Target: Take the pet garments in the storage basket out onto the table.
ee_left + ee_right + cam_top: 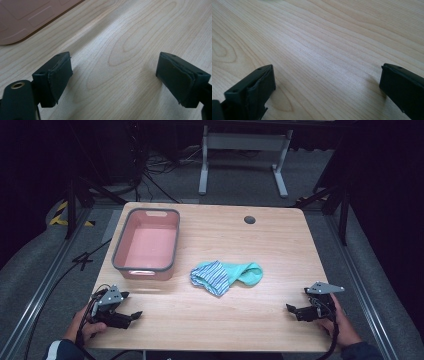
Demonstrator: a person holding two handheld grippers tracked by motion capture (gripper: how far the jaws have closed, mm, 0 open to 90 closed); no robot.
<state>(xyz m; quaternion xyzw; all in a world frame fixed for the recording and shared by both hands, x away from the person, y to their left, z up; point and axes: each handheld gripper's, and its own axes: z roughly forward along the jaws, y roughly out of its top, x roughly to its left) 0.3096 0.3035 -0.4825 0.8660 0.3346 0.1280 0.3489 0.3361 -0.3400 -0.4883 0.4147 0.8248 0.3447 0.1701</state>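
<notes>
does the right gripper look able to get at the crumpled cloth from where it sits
Probably yes. The right gripper is open, and between it and the cloth lies bare table. The pink bin stands off to the far left.

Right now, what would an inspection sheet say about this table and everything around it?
Surface: light wood table, with a dark round hole near its far edge.
Job's things: empty pink bin with grey rim, far left; crumpled teal and striped cloth at centre, beside the bin, apart from it.
Clutter: nothing seen.
Grippers: left gripper and right gripper near the front corners, jaws open, nothing between them.
Cables: one trails from each gripper; a tangle lies on the floor behind the table.
Surroundings: grey carpet, white desk legs, dark curtains.
</notes>
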